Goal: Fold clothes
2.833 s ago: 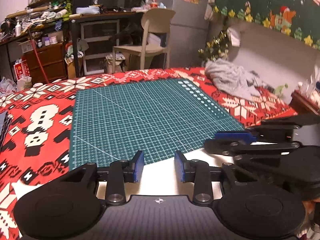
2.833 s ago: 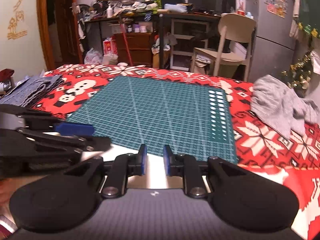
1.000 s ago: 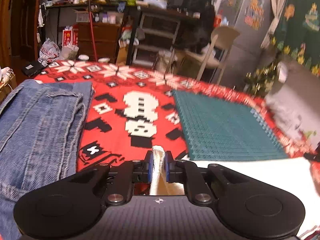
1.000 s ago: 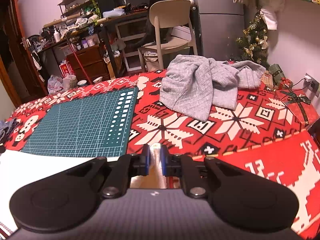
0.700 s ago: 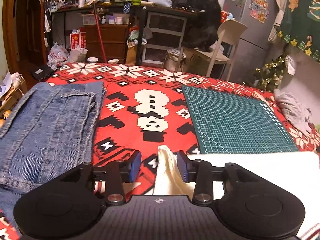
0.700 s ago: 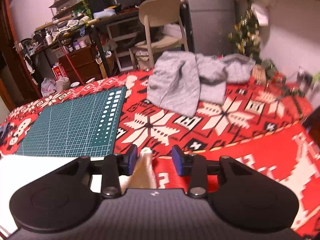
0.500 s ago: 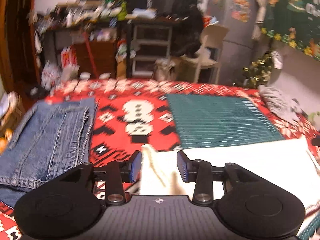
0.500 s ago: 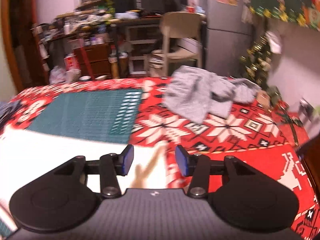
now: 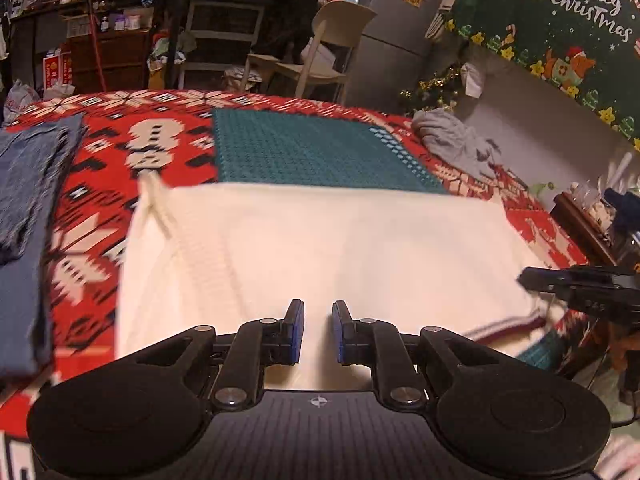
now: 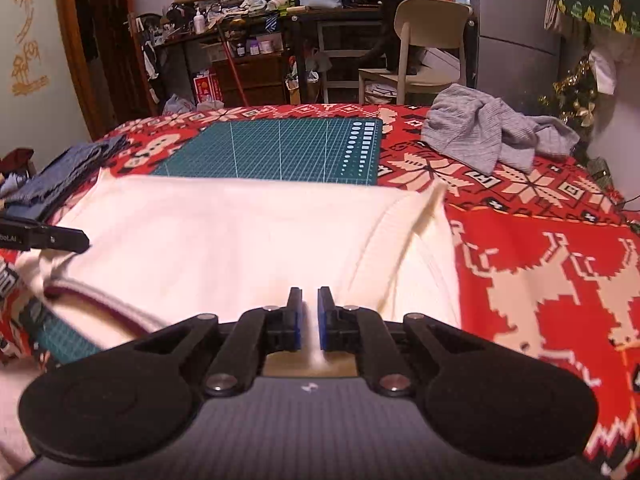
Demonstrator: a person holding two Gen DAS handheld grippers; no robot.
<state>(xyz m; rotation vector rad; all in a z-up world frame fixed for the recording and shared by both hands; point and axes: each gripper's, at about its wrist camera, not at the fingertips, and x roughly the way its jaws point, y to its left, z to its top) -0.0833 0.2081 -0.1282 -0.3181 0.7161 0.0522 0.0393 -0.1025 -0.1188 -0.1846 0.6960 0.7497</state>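
One cream sweater (image 9: 340, 248) lies flat, widthwise left-to-right.

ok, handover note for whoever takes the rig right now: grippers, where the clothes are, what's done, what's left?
Left gripper: open, holding nothing, low over the near part of the white garment.
Right gripper: narrow gap, over the same garment's right side; cannot tell if it pinches cloth.
White garment: spread flat across the red blanket, its far edge over the green mat; striped hem towards the near side.
Jeans: lying at the left edge.
Grey garment: crumpled at far right, untouched.
Done: white garment laid out.
Left: fold it, then probably the grey one.
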